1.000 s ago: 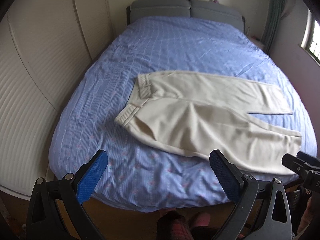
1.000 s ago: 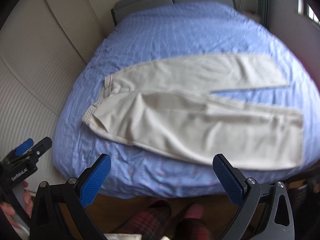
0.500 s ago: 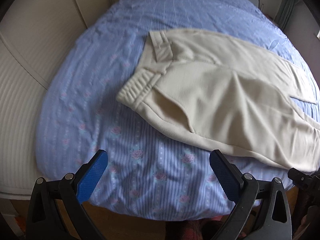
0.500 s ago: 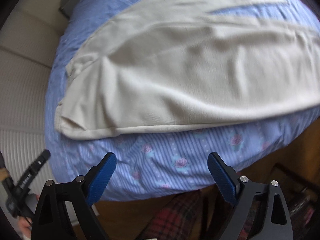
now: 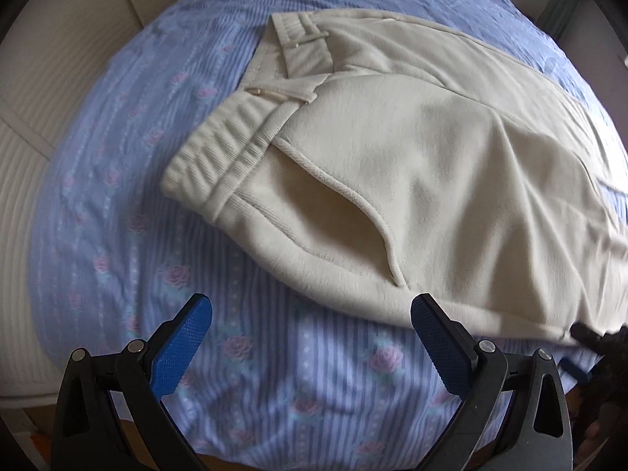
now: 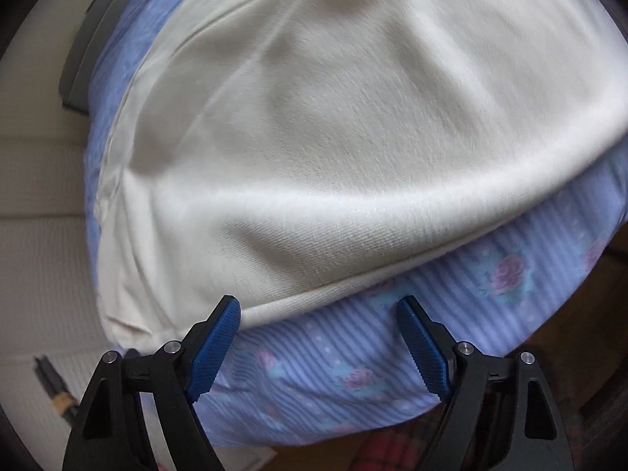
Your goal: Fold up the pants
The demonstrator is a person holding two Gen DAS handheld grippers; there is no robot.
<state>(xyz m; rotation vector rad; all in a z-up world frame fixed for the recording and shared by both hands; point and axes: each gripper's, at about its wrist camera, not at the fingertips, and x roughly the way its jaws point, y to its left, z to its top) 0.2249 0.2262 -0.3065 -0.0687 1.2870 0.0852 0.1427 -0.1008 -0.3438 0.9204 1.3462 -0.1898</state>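
Observation:
Cream pants [image 5: 412, 165] lie flat across a bed, waistband [image 5: 219, 157] to the left, legs running off right. My left gripper [image 5: 310, 337] is open and empty, just short of the pants' near edge below the hip pocket [image 5: 345, 204]. In the right wrist view the pants [image 6: 353, 117] fill most of the frame. My right gripper [image 6: 318, 333] is open, its jaws straddling the near hem edge of the leg, left pad [image 6: 214, 343] at the cloth. The right gripper's tip also shows in the left wrist view [image 5: 588, 337].
The bed has a blue striped sheet with pink roses [image 5: 129, 180], also seen under the right gripper [image 6: 353, 361]. A white ribbed wardrobe [image 5: 23, 157] stands left of the bed. A grey headboard [image 6: 86, 51] is at the far end. Wooden floor lies below the bed's edge.
Both grippers have moved down and in toward the pants' near edge. The right gripper now reaches the leg's edge; the left is close below the hip. Both stay open.

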